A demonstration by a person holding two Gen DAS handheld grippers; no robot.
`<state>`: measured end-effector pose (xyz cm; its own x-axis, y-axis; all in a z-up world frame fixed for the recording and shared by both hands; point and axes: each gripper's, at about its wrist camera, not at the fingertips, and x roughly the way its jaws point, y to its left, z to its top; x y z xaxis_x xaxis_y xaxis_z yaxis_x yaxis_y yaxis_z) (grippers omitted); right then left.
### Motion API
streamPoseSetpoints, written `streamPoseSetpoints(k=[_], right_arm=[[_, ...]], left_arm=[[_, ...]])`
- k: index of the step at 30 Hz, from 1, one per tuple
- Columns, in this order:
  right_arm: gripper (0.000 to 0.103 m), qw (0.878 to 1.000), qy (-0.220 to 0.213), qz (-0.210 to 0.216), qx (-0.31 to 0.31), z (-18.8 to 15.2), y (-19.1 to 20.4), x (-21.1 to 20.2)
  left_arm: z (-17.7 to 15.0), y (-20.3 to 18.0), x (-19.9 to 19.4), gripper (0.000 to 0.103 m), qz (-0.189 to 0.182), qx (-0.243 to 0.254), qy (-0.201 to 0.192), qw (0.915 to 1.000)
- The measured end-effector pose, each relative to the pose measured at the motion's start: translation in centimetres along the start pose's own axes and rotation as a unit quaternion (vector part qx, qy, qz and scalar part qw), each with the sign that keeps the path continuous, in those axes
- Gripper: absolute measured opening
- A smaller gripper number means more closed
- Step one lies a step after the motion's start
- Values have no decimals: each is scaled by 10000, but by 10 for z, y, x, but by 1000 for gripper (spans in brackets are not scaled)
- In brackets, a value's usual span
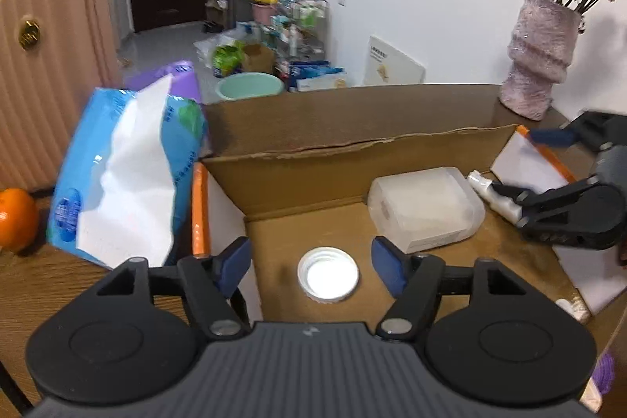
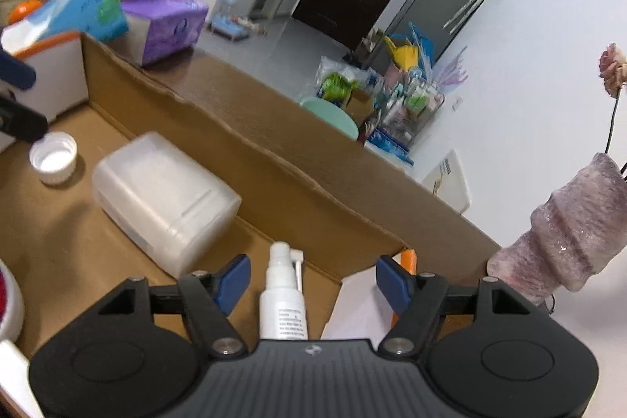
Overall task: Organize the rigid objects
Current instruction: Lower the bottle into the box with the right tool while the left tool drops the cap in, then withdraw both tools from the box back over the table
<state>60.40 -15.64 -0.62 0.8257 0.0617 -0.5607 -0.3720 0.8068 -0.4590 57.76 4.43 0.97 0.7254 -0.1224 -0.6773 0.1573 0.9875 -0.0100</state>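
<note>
Your left tool point(image 1: 311, 261) and right tool point(image 2: 313, 279) both gape, holding nothing. A cap point(image 1: 328, 274), case point(image 1: 425, 208) and spray bottle point(image 2: 283, 300) lie in the cardboard box point(image 1: 352, 151) ahead; little seems left.

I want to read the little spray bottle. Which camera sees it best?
The right wrist view: the spray bottle lies close, between the open fingers, its nozzle and label visible. The left wrist view shows only part of it, far off, behind the right gripper's finger.

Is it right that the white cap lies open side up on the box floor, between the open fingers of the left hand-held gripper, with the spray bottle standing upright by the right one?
Not quite. The spray bottle lies on its side, as the right wrist view shows. The rest holds: the white cap lies open side up on the cardboard box floor, between the open left hand-held gripper fingers.
</note>
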Motion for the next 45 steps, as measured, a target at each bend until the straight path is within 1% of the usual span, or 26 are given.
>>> streamPoseSetpoints(k=[2, 4, 5, 6, 7, 9, 10, 12, 13, 16, 17, 19, 23, 25, 27, 30, 31, 33, 35, 37, 38, 39, 40, 42, 43, 45], right_arm=[[73, 9988, -275, -403, 84, -4, -1, -21], [73, 9977, -473, -381, 297, -9, -6, -47], [73, 9969, -579, -302, 441, -11, -10, -63], [76, 9957, -695, -204, 582, -14, -14, -81], [80, 9945, -774, -157, 683, -15, -16, -96], [82, 9918, -932, -171, 858, -18, -21, -128], [84, 9908, -994, -186, 904, -20, -22, -142], [88, 9881, -1144, -195, 1011, -25, -23, -169], [90, 9867, -1220, -188, 1056, -28, -22, -182], [94, 9836, -1398, -182, 1129, -39, -16, -217], [94, 9828, -1446, -177, 1131, -44, -11, -228], [99, 9810, -1532, -130, 1183, -56, -4, -247], [100, 9722, -1702, 126, 1606, -89, 14, -286], [101, 9672, -1805, 206, 1776, -106, 24, -304], [102, 9645, -1899, 269, 1814, -123, 36, -326], [103, 9646, -1972, 307, 1722, -138, 51, -355], [103, 9637, -2017, 292, 1723, -143, 55, -365], [103, 9591, -2121, 301, 1851, -155, 62, -390], [103, 9531, -2173, 363, 2074, -170, 68, -412], [103, 9485, -2132, 476, 2295, -190, 79, -431], [103, 9487, -2035, 512, 2366, -200, 87, -438], [103, 9490, -2004, 556, 2370, -209, 94, -443], [103, 9491, -1985, 608, 2370, -220, 104, -449], [103, 9527, -1844, 653, 2326, -236, 120, -455], [103, 9559, -1759, 657, 2257, -241, 126, -457], [103, 9639, -1705, 543, 1970, -247, 132, -466]], left_arm=[[-6, -14, -12, 74, 210, 325, -234, 9990], [-13, -26, -32, 77, 265, 476, -467, 9974], [-16, -30, -48, 81, 208, 430, -583, 9972], [-19, -34, -63, 85, 160, 368, -732, 9965], [-21, -37, -76, 87, 155, 336, -901, 9952], [-31, -49, -114, 97, 271, 393, -1428, 9886], [-36, -54, -131, 98, 368, 451, -1676, 9841], [-45, -65, -160, 103, 494, 588, -2003, 9767], [-52, -71, -177, 103, 533, 627, -2174, 9726], [-71, -83, -213, 103, 582, 513, -2522, 9646], [-77, -85, -222, 103, 590, 436, -2599, 9628], [-90, -87, -239, 103, 605, 242, -2739, 9596], [-125, -86, -274, 103, 569, -170, -2954, 9535], [-147, -86, -291, 103, 545, -267, -3063, 9500], [-170, -84, -314, 103, 555, -314, -3190, 9456], [-197, -84, -343, 103, 640, -428, -3242, 9429], [-205, -85, -353, 103, 719, -477, -3237, 9422], [-225, -88, -373, 103, 881, -550, -3247, 9401], [-248, -91, -391, 103, 962, -539, -3291, 9378], [-276, -97, -406, 103, 1089, -713, -3274, 9359], [-289, -100, -410, 103, 1101, -835, -3276, 9346], [-302, -104, -413, 103, 1027, -930, -3306, 9335], [-312, -111, -412, 103, 880, -977, -3262, 9361], [-312, -121, -404, 103, 693, -837, -3010, 9474], [-310, -127, -400, 103, 640, -737, -2940, 9508], [-309, -136, -399, 103, 643, -683, -2970, 9503]])
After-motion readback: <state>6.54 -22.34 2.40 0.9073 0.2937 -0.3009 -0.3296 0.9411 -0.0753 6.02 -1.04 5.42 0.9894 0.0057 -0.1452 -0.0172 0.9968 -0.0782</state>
